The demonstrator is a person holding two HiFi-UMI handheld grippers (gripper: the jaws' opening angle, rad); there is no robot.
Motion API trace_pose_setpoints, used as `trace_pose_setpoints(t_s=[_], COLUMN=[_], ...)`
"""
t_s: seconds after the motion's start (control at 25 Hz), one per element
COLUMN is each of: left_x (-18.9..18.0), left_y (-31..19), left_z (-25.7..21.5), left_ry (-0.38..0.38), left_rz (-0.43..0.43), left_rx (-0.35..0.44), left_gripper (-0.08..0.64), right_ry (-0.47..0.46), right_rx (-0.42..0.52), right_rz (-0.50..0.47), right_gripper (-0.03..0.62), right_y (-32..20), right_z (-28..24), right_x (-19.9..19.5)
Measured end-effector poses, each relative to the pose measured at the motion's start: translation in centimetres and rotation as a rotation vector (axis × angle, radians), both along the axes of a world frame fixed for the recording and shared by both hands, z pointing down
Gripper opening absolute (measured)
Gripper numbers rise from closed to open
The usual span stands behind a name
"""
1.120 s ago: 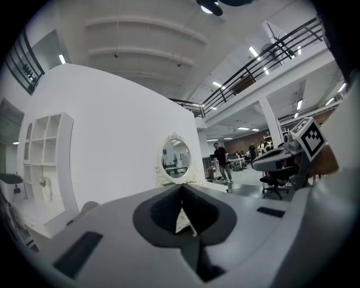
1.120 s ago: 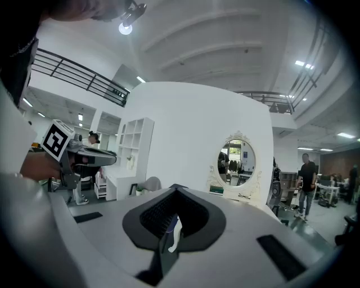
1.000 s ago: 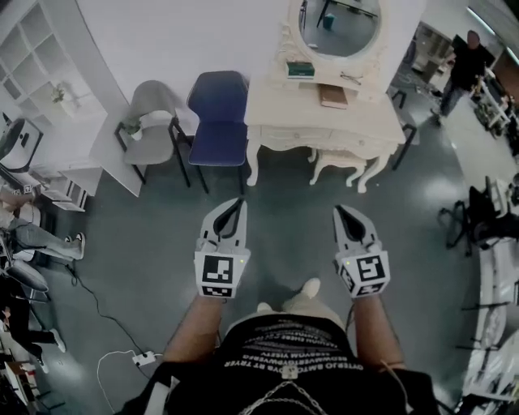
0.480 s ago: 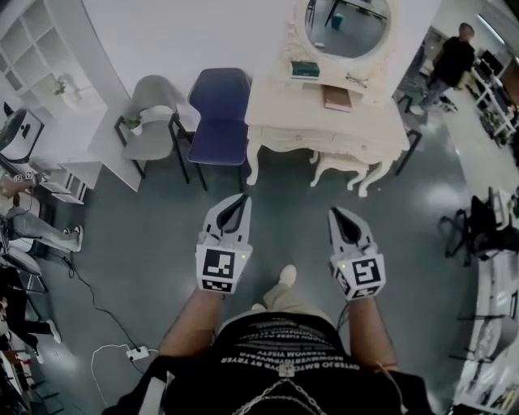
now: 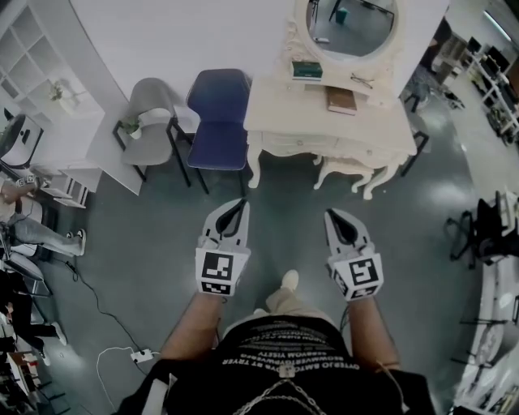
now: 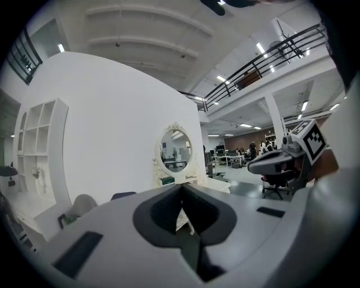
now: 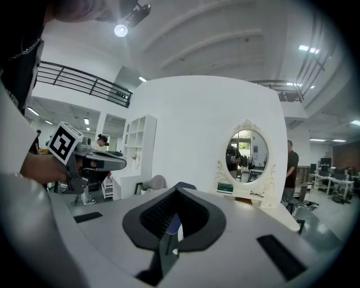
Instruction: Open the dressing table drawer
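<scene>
**Dressing table drawer not yet reached; both tongs closed and empty**

The dressing table drawer (image 5: 302,143) sits shut in the cream front panel of the dressing table (image 5: 280,105), just below the tabletop and under the oval mirror (image 5: 347,24). It lies well apart from the person, with bare floor between them. A blue chair (image 5: 217,109) stands just beside the table's left end, and a small stool (image 5: 345,168) is tucked beneath it.

The left gripper (image 5: 237,206) and the right gripper (image 5: 332,217) are held side by side in front of the body, pointing toward the table. Each gripper's own view shows its jaws pressed together with nothing between them.

Judged from this, the step in hand is the approach, and no contact with the furniture has been made. The next move calls for closing the gap to the table and lowering one gripper to the drawer front. Its jaws would need to spread enough to take the pull, which is too small to make out here.
</scene>
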State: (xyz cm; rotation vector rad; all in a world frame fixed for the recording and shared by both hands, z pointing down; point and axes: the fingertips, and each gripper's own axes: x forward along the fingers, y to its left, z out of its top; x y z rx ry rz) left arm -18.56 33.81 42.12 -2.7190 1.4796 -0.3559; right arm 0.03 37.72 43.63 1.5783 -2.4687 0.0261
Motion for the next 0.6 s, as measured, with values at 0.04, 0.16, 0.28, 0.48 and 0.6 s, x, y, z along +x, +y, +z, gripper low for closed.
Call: trace_pose_setpoints(t_s=[0.04, 0.16, 0.28, 0.48, 0.6], left_x=[0.2, 1.1, 2.2, 4.0, 4.9], left_y=[-0.6, -2.6, -4.3, -6.8, -8.4], left_z=[0.1, 0.3, 0.4, 0.1, 0.0], left_ry=[0.002, 0.002, 0.001, 0.002, 0.003], left_rz=[-0.002, 0.001, 0.006, 0.007, 0.002], left_rx=[-0.004, -0.005, -0.009, -0.010, -0.010], left_gripper=[0.003, 0.003, 0.003, 0.003, 0.003], right_ry=[0.005, 0.012, 0.014, 0.020, 0.017], right_rx=[-0.006, -0.006, -0.011, -0.021, -0.024], right_rz=[0.000, -0.009, -0.018, -0.018, -0.021], right_gripper=[0.003, 0.003, 0.003, 0.003, 0.003], right_y=[-0.5, -2.4, -3.9, -6.3, -7.9], right_z=[0.1, 0.1, 0.2, 0.1, -0.2], right_x=[0.2, 0.9, 1.6, 3.5, 4.4])
